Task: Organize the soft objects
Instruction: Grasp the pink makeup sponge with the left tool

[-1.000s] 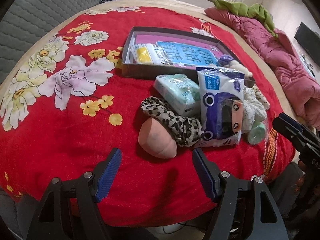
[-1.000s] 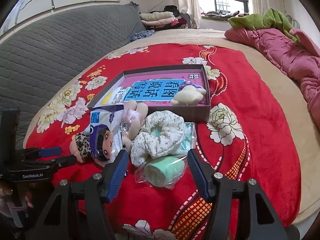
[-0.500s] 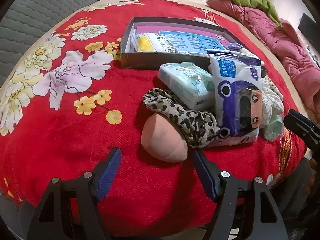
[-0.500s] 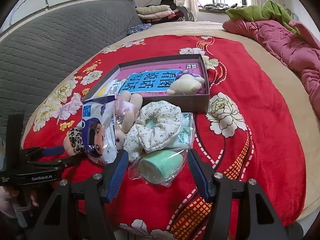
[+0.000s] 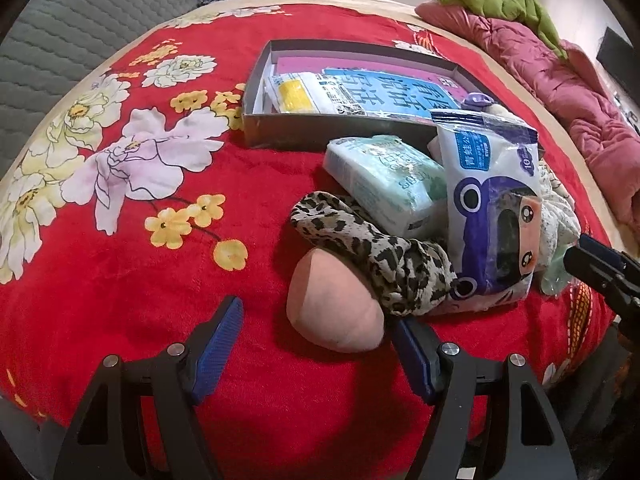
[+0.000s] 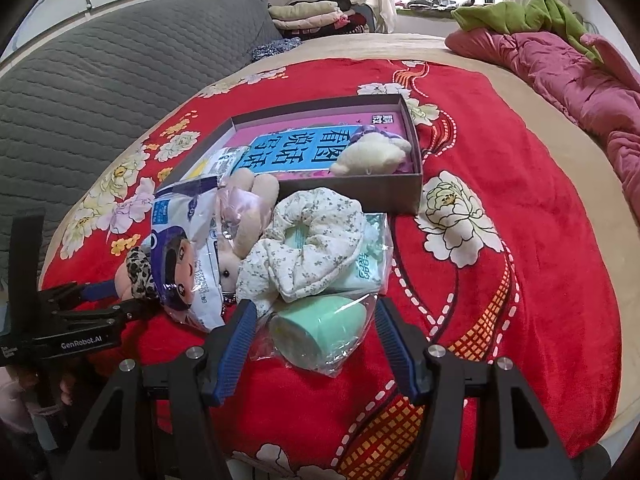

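Mint-green cup, bagged, lies on its side on the red bedspread, mouth toward the right gripper, jaws spread. Only the left gripper view, jaws spread, shows the pink plush.

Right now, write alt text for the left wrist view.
The open left tool flanks a pink plush ball on a red floral blanket. Behind it lie a leopard-print scrunchie, tissue packs and an open box.
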### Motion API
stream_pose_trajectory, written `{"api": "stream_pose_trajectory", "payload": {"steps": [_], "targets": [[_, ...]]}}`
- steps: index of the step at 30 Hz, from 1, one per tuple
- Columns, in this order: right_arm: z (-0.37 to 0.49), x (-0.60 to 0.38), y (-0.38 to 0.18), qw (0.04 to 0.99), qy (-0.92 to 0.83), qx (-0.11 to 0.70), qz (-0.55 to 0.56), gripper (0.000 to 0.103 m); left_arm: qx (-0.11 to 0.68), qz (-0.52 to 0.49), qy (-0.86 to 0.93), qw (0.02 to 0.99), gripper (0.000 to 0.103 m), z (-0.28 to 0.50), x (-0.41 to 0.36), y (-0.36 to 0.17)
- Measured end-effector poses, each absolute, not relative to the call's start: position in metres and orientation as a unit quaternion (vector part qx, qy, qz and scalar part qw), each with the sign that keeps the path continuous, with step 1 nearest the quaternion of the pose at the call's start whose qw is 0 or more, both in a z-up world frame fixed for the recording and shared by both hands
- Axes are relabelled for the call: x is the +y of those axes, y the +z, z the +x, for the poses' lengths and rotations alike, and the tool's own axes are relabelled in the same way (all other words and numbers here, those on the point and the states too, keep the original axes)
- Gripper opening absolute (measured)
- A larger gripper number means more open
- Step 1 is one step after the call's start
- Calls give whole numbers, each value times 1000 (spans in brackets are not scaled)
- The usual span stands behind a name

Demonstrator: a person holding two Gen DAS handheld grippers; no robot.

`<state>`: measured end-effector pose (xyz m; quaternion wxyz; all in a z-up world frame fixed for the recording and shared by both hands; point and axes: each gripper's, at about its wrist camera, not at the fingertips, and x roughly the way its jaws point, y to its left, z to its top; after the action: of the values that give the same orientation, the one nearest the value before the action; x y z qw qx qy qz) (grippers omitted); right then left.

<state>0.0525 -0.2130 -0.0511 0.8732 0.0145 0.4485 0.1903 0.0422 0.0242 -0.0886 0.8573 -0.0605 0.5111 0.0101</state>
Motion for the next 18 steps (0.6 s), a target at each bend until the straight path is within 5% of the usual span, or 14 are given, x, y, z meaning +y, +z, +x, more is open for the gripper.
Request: {"api": "stream_pose_trajectory", "payload": {"steps": [18], "targets": [[64,-208,-70,860,205,467,20,62,506,-86,5,858,75,32,39,-85]]}}
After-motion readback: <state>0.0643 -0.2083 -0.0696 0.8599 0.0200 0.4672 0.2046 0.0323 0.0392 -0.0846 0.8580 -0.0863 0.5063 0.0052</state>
